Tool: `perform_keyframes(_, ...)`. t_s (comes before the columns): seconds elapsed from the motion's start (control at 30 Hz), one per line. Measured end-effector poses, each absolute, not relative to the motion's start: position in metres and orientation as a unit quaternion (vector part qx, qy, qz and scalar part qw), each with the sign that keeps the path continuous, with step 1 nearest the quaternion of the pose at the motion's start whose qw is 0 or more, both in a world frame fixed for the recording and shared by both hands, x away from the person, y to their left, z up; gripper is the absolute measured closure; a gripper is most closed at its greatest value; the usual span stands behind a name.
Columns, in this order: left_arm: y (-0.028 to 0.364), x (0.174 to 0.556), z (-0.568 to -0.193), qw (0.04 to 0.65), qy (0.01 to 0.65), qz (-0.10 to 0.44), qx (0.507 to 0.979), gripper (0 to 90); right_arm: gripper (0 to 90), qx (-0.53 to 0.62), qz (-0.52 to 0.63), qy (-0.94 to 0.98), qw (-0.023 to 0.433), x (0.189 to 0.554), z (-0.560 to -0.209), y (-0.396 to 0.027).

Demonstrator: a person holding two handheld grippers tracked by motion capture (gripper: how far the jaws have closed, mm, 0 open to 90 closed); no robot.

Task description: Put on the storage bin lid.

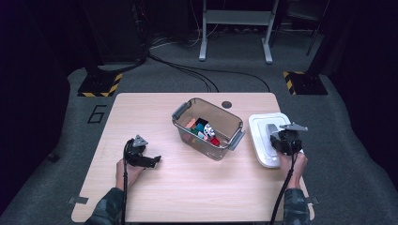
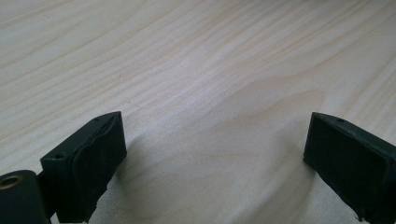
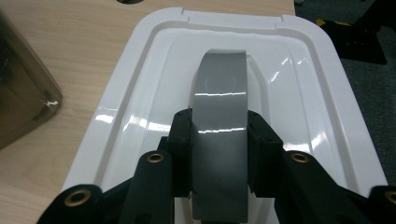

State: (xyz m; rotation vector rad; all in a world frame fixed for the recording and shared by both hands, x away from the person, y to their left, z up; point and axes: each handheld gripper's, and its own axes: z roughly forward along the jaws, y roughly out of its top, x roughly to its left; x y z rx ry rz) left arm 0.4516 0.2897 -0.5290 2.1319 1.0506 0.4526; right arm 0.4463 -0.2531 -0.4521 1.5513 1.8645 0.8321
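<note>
Pale wooden table [image 1: 187, 187] on grey carpet, dark room behind; places given from the clear bin [image 1: 208, 127] near the table's middle.

Item 1: white lid [image 1: 264, 136], just right of the bin, near the table's right edge. Long axis runs from the person's side toward the far edge. Grey arched handle [image 3: 219, 116] runs along that same axis on its centre.

Item 2: right gripper [image 1: 284, 140], at the lid's near end, jaws clamped on either side of the grey handle.

Item 3: left gripper [image 1: 149, 161], well left of the bin, low over bare wood, jaws spread wide with nothing between.

Item 4: coloured blocks [image 1: 202, 131], inside the bin.
</note>
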Motion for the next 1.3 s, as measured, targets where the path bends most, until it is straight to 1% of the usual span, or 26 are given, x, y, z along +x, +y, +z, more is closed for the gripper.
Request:
perform_keyframes(0.37, 0.29, 0.452, -0.529, 0.353, 0.406, 0.175, 0.825, 5.4, 67.6, 0.575, 0.315, 0.693, 0.3, 0.435, -0.42, -0.264)
perform_keyframes(0.7, 0.289, 0.452, -0.529, 0.354, 0.408, 0.175, 0.823, 5.4, 67.6, 0.558, 0.325, 0.695, 0.315, 0.432, -0.388, -0.266)
perform_keyframes(0.9, 0.289, 0.452, -0.529, 0.355, 0.407, 0.175, 0.823, 5.5, 67.6, 0.532, 0.342, 0.709, 0.311, 0.436, -0.365, -0.253)
perform_keyframes(1.3, 0.29, 0.452, -0.529, 0.353, 0.405, 0.174, 0.826, 5.6, 67.6, 0.48, 0.369, 0.741, 0.291, 0.448, -0.346, -0.215)
